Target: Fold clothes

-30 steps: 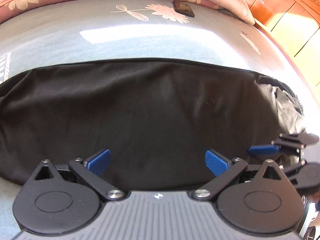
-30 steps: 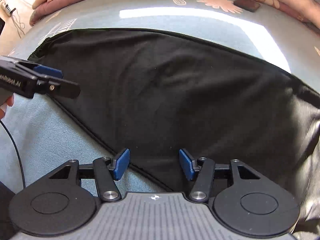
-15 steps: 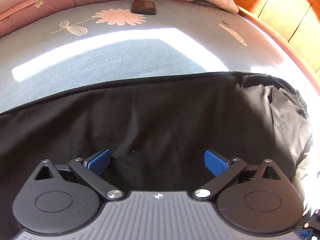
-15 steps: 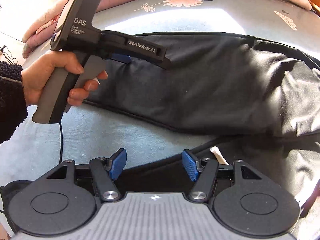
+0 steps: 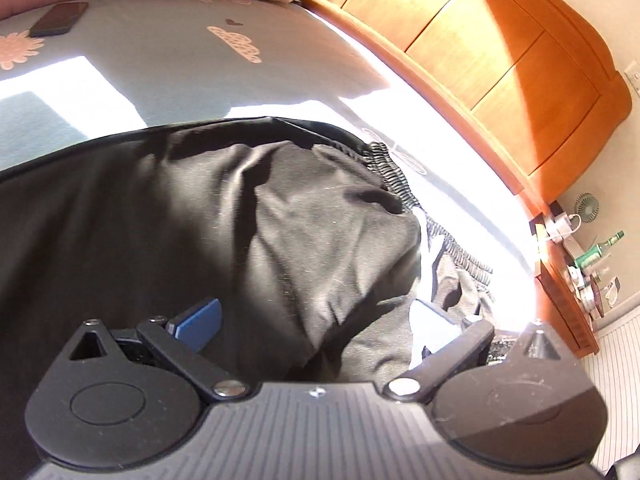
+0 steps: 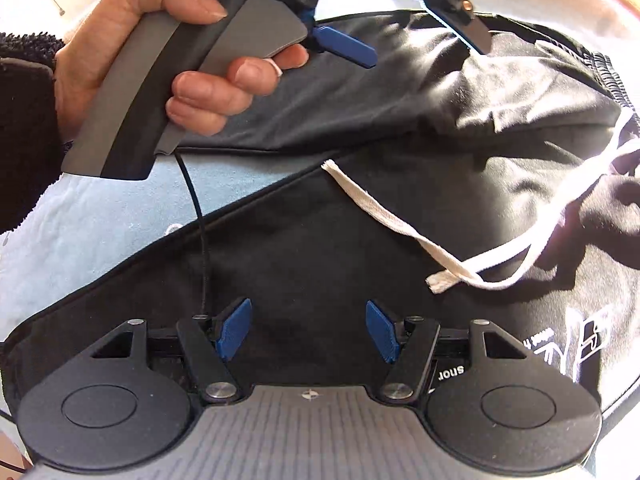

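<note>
Black trousers [image 5: 200,216] lie spread across the bed, their gathered elastic waistband [image 5: 394,176] at the right in the left wrist view. My left gripper [image 5: 316,322] hovers open just above the waist end, nothing between its blue pads. In the right wrist view the trousers [image 6: 400,120] show a white drawstring [image 6: 400,232] and white print [image 6: 588,340]. My right gripper [image 6: 308,328] is open low over the black cloth, gripping nothing. The left gripper [image 6: 424,50] appears at the top, held by a hand [image 6: 160,40], with its fingers apart above the fabric.
The light blue bedsheet [image 5: 240,72] has flower prints and bright sun patches. A dark phone [image 5: 60,18] lies on it near the pink pillows. A wooden headboard [image 5: 500,52] runs along the right. Beyond it, a nightstand [image 5: 568,292] carries bottles and small items.
Both views have swung right, from the trouser legs to the waist end. The drawstring and print have come into the right view, and the hand with the left gripper now looms closer.
</note>
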`<move>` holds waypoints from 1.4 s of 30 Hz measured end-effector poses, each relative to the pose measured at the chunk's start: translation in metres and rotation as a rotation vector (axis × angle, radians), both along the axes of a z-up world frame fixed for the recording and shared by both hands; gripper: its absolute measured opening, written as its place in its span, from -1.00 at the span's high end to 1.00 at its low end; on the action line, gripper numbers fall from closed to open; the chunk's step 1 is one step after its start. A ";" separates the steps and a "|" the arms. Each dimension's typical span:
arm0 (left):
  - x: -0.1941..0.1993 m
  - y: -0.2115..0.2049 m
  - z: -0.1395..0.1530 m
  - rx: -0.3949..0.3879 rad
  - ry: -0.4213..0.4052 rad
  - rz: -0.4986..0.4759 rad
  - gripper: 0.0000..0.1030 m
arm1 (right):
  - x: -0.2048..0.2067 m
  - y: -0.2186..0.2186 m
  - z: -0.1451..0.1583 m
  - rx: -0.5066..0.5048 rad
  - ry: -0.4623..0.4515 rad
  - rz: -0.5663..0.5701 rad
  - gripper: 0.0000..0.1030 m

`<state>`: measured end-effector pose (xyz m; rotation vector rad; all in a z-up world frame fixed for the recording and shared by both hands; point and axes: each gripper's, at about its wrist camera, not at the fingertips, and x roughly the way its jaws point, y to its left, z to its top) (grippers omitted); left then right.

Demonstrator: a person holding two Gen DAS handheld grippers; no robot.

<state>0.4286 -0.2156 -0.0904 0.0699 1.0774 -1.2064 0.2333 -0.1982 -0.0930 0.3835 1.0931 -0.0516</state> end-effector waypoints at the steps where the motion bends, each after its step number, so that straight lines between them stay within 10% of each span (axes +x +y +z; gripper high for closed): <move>1: -0.007 -0.005 -0.004 -0.003 -0.006 -0.032 -0.94 | -0.003 -0.003 -0.002 0.013 0.001 -0.004 -0.32; 10: 0.003 0.009 -0.025 0.233 -0.049 -0.047 -0.95 | -0.020 -0.044 -0.008 0.049 0.000 -0.011 -0.32; 22: -0.015 -0.031 -0.014 0.221 0.047 -0.050 -0.95 | -0.023 -0.067 -0.018 0.148 -0.020 0.002 -0.60; 33: 0.012 0.040 0.007 0.301 -0.098 0.112 -0.95 | -0.026 -0.065 -0.023 0.217 -0.082 0.012 -1.00; 42: 0.033 0.084 -0.021 0.305 -0.031 0.272 -0.95 | -0.027 -0.053 -0.024 0.125 -0.072 0.061 -1.00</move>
